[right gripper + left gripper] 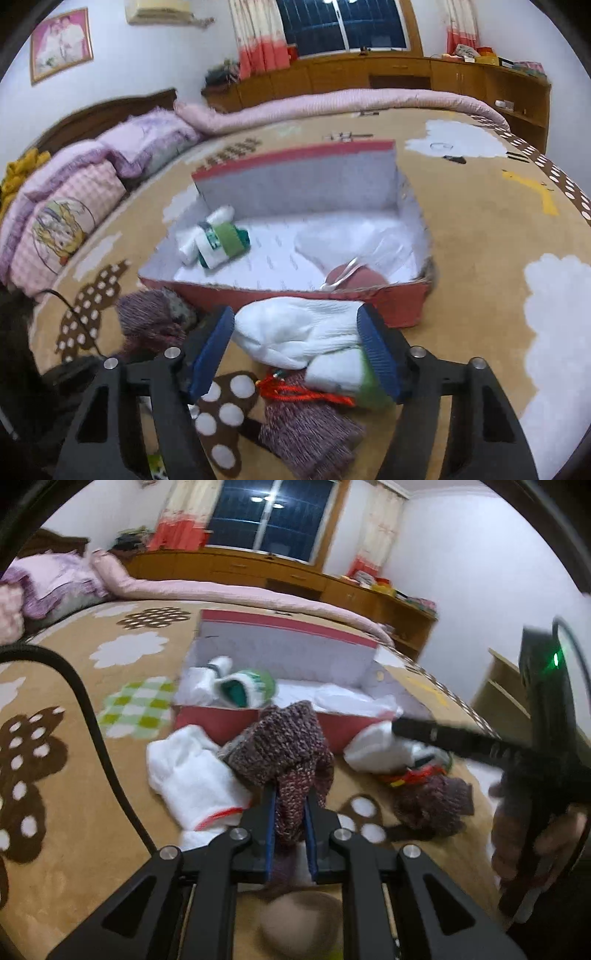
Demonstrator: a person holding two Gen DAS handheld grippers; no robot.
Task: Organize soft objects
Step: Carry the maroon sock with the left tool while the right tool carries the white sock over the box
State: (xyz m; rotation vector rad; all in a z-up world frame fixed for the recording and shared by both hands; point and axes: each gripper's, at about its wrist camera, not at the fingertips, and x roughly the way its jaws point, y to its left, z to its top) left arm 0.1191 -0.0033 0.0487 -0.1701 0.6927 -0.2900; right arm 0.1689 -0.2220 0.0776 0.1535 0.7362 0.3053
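My left gripper point(291, 812) is clamped tight on a purple knitted piece point(284, 749); its blue pads pinch the yarn between them, and the bulk of it bunches up above the fingertips, just in front of the red box point(218, 722). To its left on the tan flowered bedspread point(74, 812) lies a white fuzzy sock point(192, 775); to its right a second white sock point(380, 749) sits against the box's front wall, with another purple knitted piece point(432, 801) below it and a red cord point(410, 777) between them.

My right gripper point(297, 354) stands wide — the jaws straddle that white sock point(295, 332), a pad close at each end, but I cannot say they press on it; the picture is blurred. A white bundle with a green band point(343, 376) lies by the right pad; the red cord point(303, 395) and the purple knit point(306, 435) lie under it.

Inside the open box point(391, 302) — white-lined, its lid standing upright at the back — a rolled white-and-green sock pair point(214, 240) rests at the left end; white plastic point(354, 240) and something dark red point(358, 277) fill the right.
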